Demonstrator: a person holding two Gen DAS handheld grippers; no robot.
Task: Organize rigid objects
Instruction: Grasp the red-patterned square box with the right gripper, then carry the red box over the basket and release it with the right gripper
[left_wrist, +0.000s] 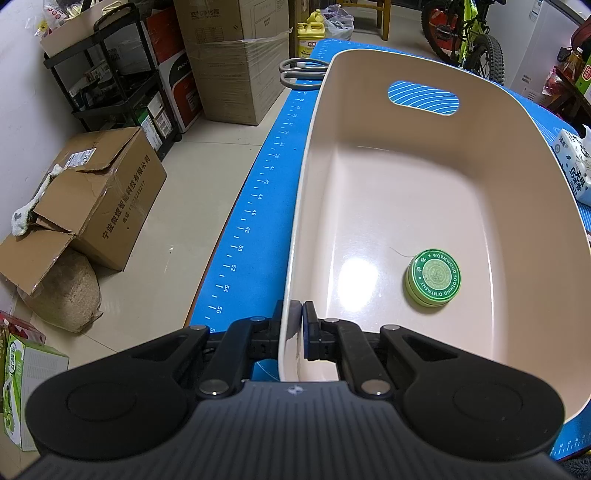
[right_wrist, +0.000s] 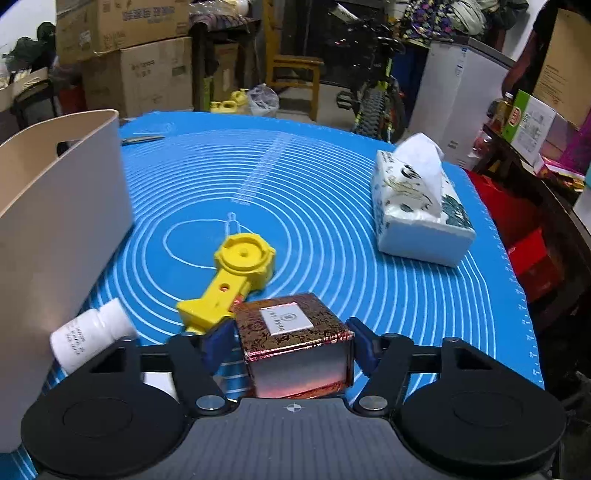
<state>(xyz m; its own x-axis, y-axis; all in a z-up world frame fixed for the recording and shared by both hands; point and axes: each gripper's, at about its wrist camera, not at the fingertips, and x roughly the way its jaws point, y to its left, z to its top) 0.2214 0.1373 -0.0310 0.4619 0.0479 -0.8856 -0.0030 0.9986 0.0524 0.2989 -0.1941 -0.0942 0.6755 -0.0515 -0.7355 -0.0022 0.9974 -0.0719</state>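
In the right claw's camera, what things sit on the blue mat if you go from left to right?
Beige bin → white bottle → yellow plastic tool → patterned box, sitting between the right claw's fingers → tissue pack.

Both grippers' jaws clamped shut.

Black linkage arms, blue-padded jaws (silver pivot pins), ribbed grey housing.
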